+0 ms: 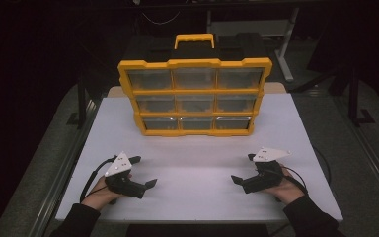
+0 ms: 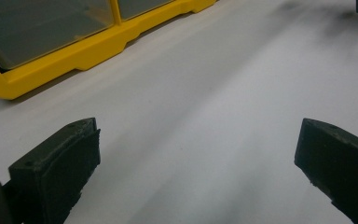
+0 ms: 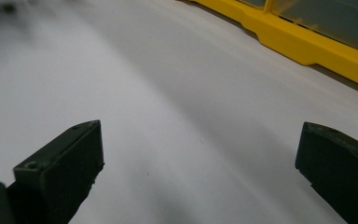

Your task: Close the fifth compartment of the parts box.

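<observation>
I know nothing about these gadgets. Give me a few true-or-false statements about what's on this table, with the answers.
1. The yellow plastic drawer cabinet stands upright at the far side of the white table. True.
2. The left gripper is clamped on a drawer. False: it is open, holds nothing and is apart from the cabinet.
3. The right gripper has its fingers spread apart. True.
4. The cabinet has two rows of drawers. False: three rows of three.
5. A yellow handle tops the cabinet. True.
</observation>
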A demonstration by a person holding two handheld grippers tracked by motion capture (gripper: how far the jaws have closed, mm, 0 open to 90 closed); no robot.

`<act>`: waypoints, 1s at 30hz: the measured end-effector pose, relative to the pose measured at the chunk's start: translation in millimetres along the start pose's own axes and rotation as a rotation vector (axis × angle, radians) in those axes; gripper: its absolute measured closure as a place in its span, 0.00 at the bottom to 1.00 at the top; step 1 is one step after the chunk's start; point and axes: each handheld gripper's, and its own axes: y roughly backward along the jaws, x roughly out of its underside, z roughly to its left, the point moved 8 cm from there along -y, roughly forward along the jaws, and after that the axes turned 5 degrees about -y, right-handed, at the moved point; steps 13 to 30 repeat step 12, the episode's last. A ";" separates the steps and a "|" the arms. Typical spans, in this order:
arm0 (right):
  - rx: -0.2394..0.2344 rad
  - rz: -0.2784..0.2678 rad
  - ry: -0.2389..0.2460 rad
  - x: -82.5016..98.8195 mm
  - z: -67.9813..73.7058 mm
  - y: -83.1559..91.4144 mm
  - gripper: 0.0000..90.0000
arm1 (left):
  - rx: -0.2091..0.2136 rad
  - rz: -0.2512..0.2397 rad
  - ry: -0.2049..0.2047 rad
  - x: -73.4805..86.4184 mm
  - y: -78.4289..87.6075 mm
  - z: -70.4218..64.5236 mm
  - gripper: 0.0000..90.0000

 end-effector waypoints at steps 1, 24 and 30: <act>0.001 0.000 0.002 1.1 0.0 0.9 0.00 | 0.000 0.000 0.000 0.0 0.0 0.0 0.00; 0.013 -0.002 0.002 8.7 -5.7 7.8 0.00 | 0.003 0.023 -0.004 2.2 -1.0 -0.7 0.00; 0.013 -0.002 0.002 8.7 -5.7 7.8 0.00 | 0.003 0.023 -0.004 2.2 -1.0 -0.7 0.00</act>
